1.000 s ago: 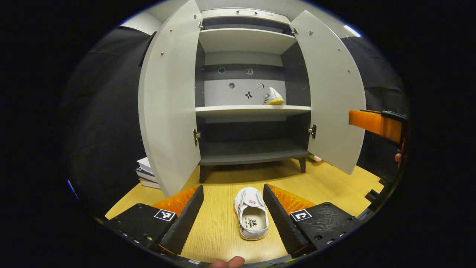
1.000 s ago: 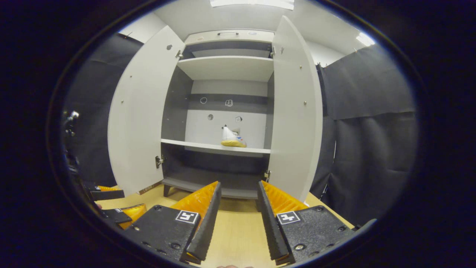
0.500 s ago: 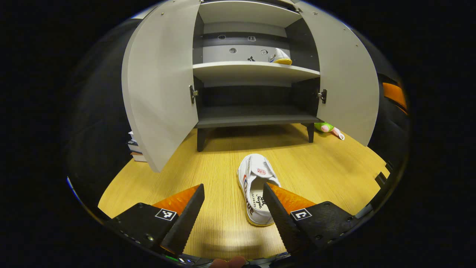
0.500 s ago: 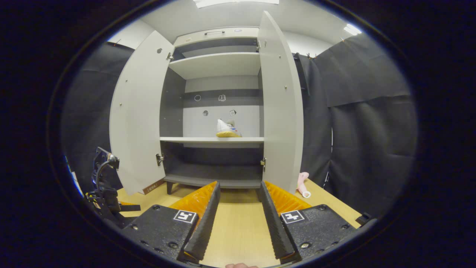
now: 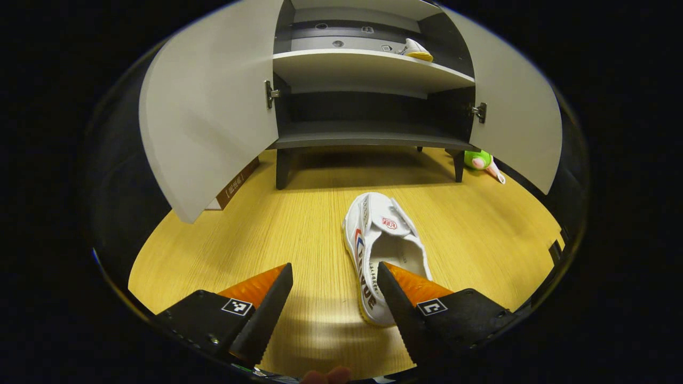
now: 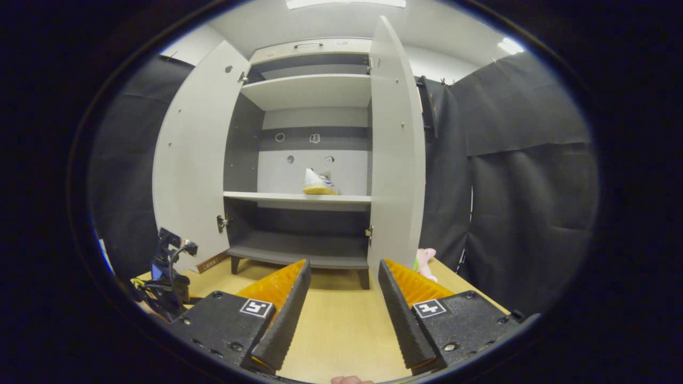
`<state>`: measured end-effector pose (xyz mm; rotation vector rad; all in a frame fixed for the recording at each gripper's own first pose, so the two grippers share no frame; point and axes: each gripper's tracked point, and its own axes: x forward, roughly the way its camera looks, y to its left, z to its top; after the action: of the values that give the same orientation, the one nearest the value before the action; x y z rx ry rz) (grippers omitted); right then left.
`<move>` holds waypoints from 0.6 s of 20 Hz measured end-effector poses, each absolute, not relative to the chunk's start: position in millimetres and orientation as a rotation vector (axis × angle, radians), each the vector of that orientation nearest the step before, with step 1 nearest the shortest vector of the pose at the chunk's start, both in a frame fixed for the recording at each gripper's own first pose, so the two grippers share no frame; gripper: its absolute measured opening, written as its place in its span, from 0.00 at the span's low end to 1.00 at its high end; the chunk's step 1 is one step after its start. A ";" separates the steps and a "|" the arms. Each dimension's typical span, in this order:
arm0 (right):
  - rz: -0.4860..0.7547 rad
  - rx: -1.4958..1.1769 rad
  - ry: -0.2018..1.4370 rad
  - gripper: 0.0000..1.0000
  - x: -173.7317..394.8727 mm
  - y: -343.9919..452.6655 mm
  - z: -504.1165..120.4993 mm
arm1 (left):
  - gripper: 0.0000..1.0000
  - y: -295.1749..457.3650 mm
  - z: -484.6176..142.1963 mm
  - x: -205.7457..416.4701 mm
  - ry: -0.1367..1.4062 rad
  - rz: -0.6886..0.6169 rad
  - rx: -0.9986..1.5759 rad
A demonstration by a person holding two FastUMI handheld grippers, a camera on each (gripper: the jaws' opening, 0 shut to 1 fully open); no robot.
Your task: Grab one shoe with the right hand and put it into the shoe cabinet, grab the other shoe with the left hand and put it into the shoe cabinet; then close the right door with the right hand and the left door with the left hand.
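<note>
The left gripper [image 5: 334, 298] is wide open, low over the wooden floor [image 5: 267, 229]. One white shoe [image 5: 384, 250] lies there, maybe touching one finger. The other shoe [image 6: 319, 183] sits on the cabinet's middle shelf [image 6: 299, 198]. Both doors are open. The right gripper [image 6: 341, 298] is open too, holding nothing

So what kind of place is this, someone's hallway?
More likely a staged recording booth than a home. A shoe cabinet stands open on a wooden floor, one shoe on its shelf, another shoe on the floor, but black cloth hangs around as walls.
</note>
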<state>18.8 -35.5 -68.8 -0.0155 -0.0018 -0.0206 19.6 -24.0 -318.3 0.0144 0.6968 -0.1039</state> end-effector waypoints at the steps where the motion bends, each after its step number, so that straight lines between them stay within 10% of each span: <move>1: -0.024 -0.016 0.002 0.82 19.2 -36.7 -69.5 | 0.96 -26.1 -322.2 22.4 0.706 -0.109 0.018; 12: -0.036 -0.026 0.062 0.82 36.7 -42.9 -82.5 | 0.94 -52.6 -352.3 60.4 0.762 -0.238 -0.078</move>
<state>36.7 -42.9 -82.5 -0.0264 0.0621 -0.0362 60.4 -52.6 -352.3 -0.0780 0.7621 -0.2380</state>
